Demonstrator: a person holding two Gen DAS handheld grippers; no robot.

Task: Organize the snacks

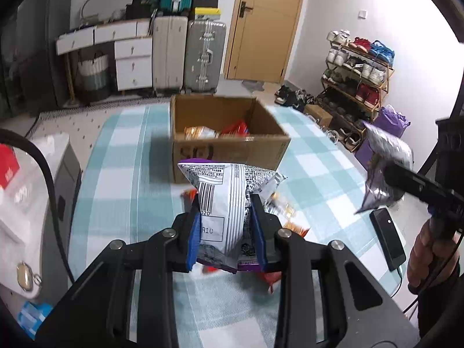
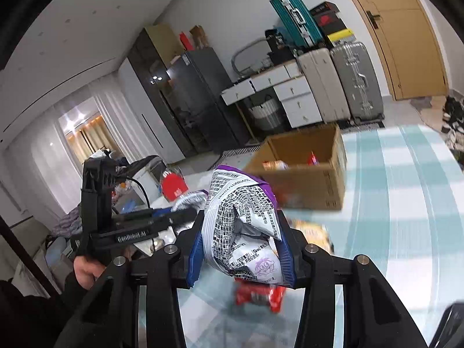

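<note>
My left gripper (image 1: 227, 226) is shut on a white and purple snack bag (image 1: 226, 191), held above the checked tablecloth. My right gripper (image 2: 239, 249) is shut on a second bag of the same kind (image 2: 243, 226); in the left wrist view that bag (image 1: 382, 162) hangs at the right, clamped in the right gripper (image 1: 391, 174). An open cardboard box (image 1: 229, 148) stands ahead on the table with orange and red packets inside. In the right wrist view the box (image 2: 310, 182) lies ahead and to the right. Red and orange snack packets (image 2: 258, 293) lie on the cloth under the grippers.
A black phone-like device (image 1: 387, 237) with a cable lies on the table at the right. Suitcases (image 1: 185, 52), a white drawer unit (image 1: 127, 55), a shoe rack (image 1: 356, 84) and a wooden door (image 1: 266, 23) stand beyond the table. A person's hand (image 1: 429, 249) grips the right handle.
</note>
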